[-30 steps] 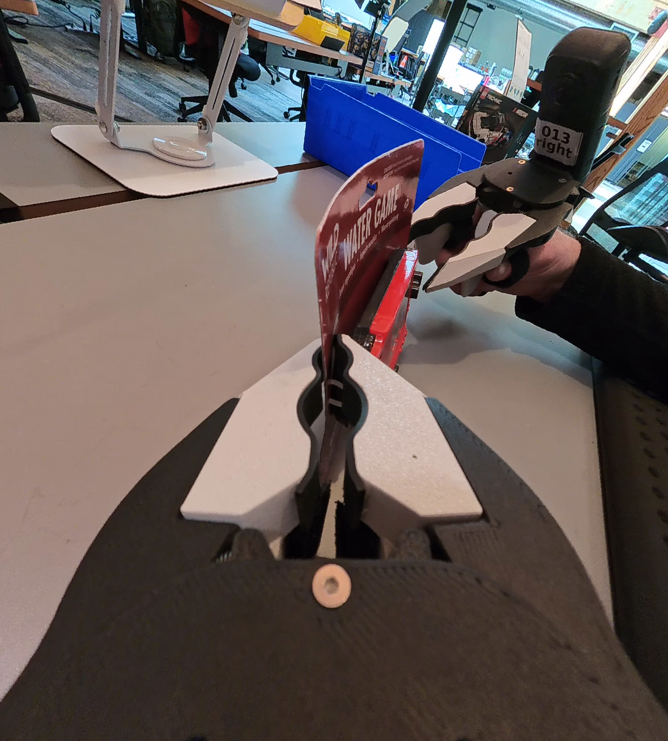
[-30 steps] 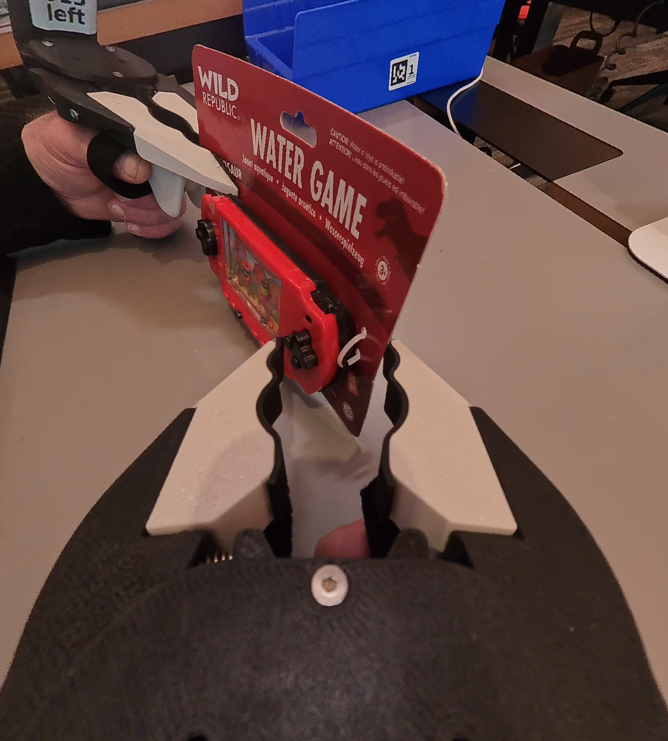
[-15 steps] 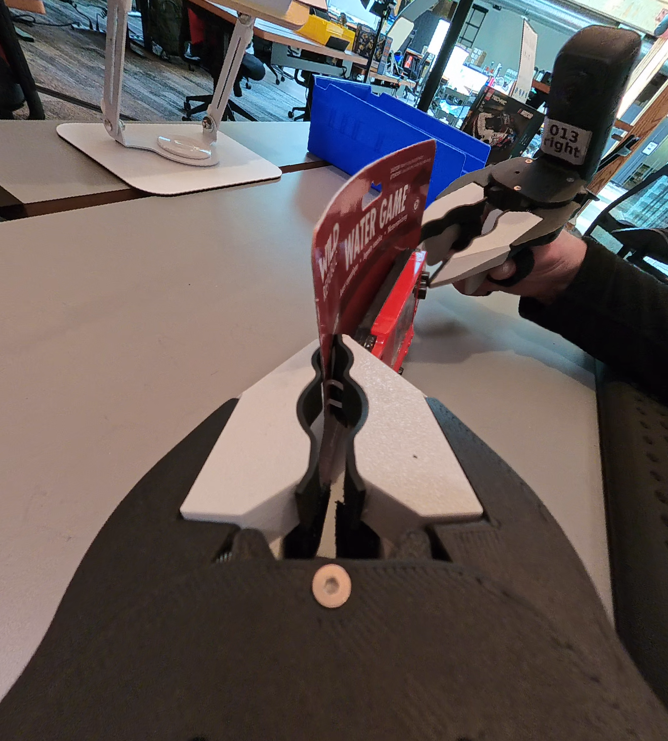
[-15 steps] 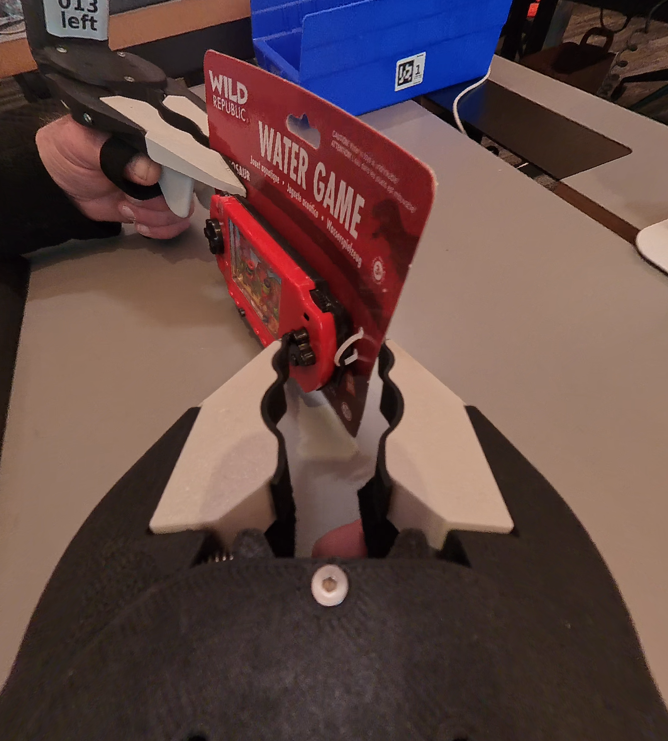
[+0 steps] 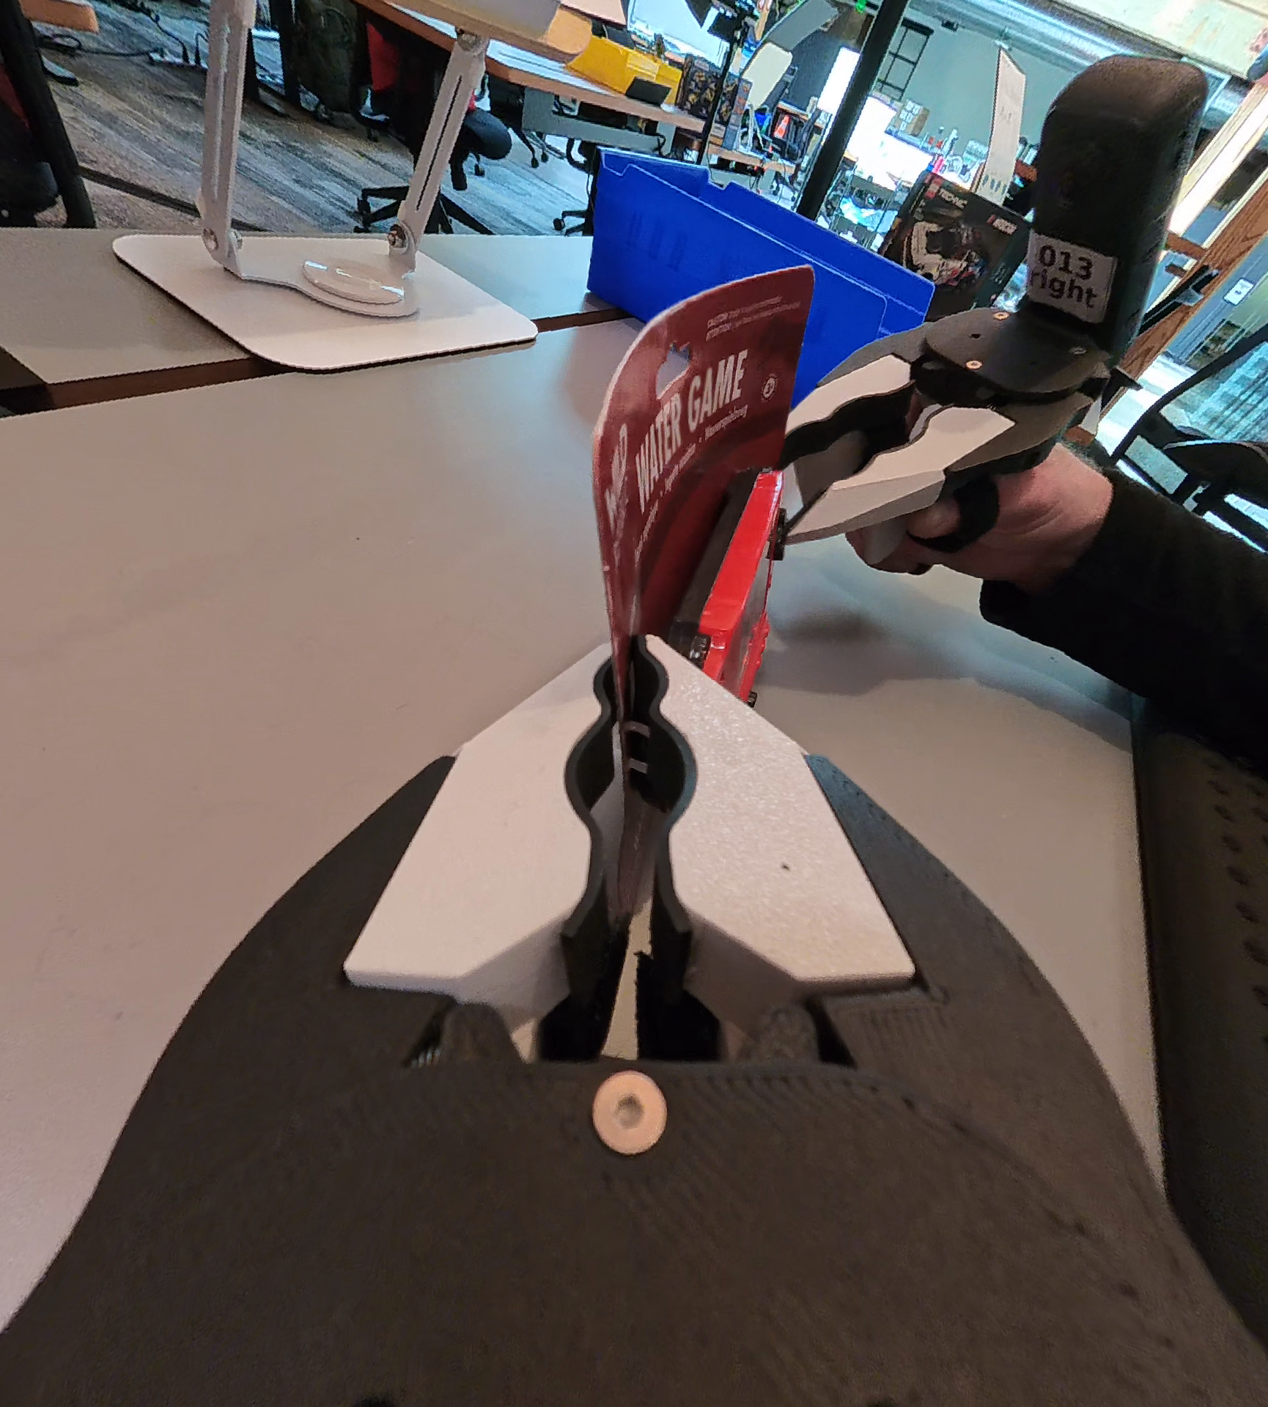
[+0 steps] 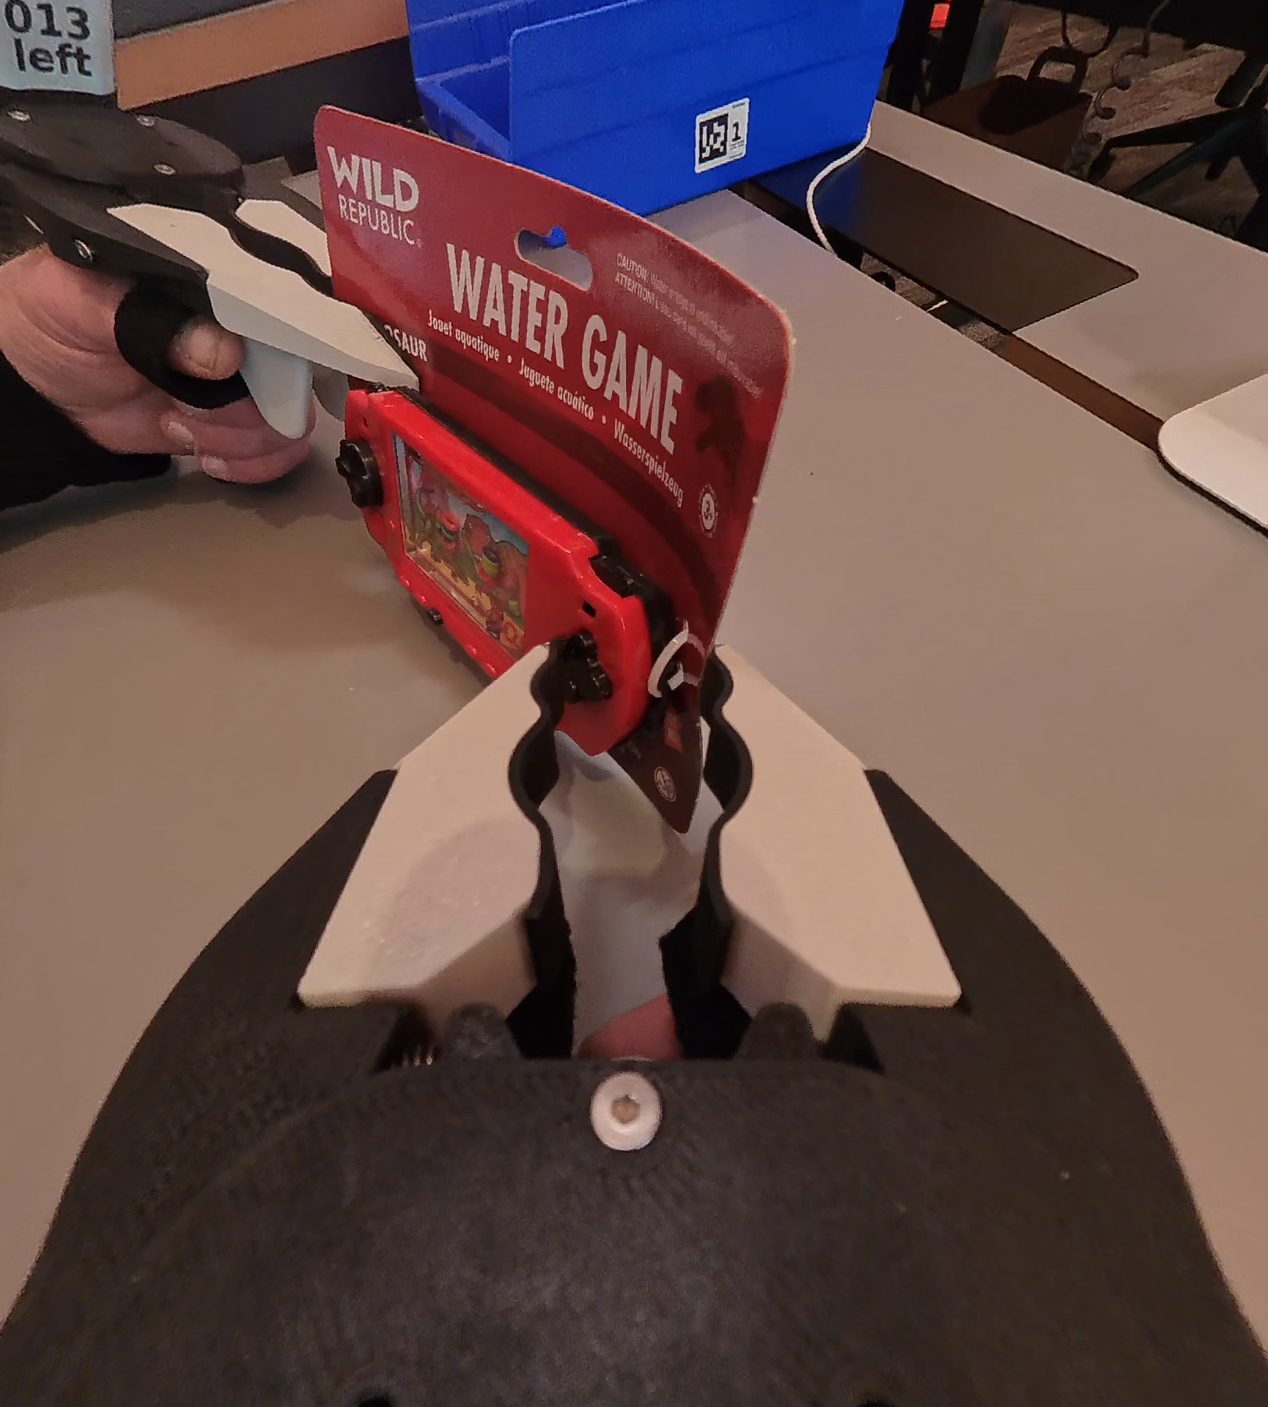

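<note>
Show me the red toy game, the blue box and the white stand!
red toy game (image 6: 494, 548): right wrist view, on its picture window.
blue box (image 5: 699, 236): left wrist view, on its near wall.
white stand (image 5: 326, 304): left wrist view, on its flat base.

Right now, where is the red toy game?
The toy game sits mid-frame in the right wrist view, tied to its red card, above the grey table, between the left gripper and right gripper.
</note>
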Demonstrator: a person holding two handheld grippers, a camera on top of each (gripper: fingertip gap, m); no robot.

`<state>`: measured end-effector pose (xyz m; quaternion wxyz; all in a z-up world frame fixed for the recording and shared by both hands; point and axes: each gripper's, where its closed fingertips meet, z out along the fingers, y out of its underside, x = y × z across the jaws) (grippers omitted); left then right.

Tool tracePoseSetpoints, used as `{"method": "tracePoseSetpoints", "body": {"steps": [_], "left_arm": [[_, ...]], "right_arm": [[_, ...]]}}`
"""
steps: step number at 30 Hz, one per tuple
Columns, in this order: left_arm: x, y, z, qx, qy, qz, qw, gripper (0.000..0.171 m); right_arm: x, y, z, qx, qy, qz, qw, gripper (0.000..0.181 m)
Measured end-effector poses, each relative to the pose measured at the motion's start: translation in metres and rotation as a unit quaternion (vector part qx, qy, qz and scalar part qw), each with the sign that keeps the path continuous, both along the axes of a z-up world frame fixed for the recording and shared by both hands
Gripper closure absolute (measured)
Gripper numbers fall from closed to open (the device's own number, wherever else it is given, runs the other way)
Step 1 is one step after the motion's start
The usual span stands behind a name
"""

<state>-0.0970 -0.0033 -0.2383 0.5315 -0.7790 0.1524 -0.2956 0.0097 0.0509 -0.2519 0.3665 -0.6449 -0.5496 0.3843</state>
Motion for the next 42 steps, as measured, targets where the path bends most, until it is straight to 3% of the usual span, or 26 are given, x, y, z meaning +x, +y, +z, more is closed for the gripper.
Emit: {"method": "tracePoseSetpoints", "body": {"steps": [5,10,12,25,30,36,42], "left_arm": [[0.0001,-0.0010,-0.0002,0.002,0.001,-0.001,1.000,0.171],[0.0006,-0.0006,0.0009,0.004,0.009,-0.002,1.000,0.171],[0.0006,-0.0005,0.0009,0.005,0.008,-0.004,1.000,0.171],[0.0038,-0.0028,0.0026,0.026,0.023,-0.009,0.999,0.171],[0.0041,-0.0035,0.0026,0.029,0.024,-0.009,0.999,0.171],[0.0030,-0.0034,0.0028,0.029,0.027,-0.006,0.999,0.171],[0.0030,-0.0034,0.0029,0.029,0.025,-0.006,0.999,0.171]], "right_arm": [[-0.0002,0.0000,0.0006,0.000,0.000,0.001,1.000,0.147],[0.0003,-0.0036,-0.0012,-0.002,-0.002,0.018,1.000,0.124],[0.0025,-0.0020,-0.0006,0.004,0.000,0.021,1.000,0.136],[0.0060,-0.0047,0.0011,-0.012,0.015,0.038,0.999,0.154],[0.0063,-0.0055,0.0016,-0.011,0.014,0.039,0.999,0.152],[0.0052,-0.0071,0.0006,-0.019,0.013,0.042,0.999,0.138],[0.0055,-0.0070,0.0006,-0.020,0.014,0.044,0.999,0.138]]}}
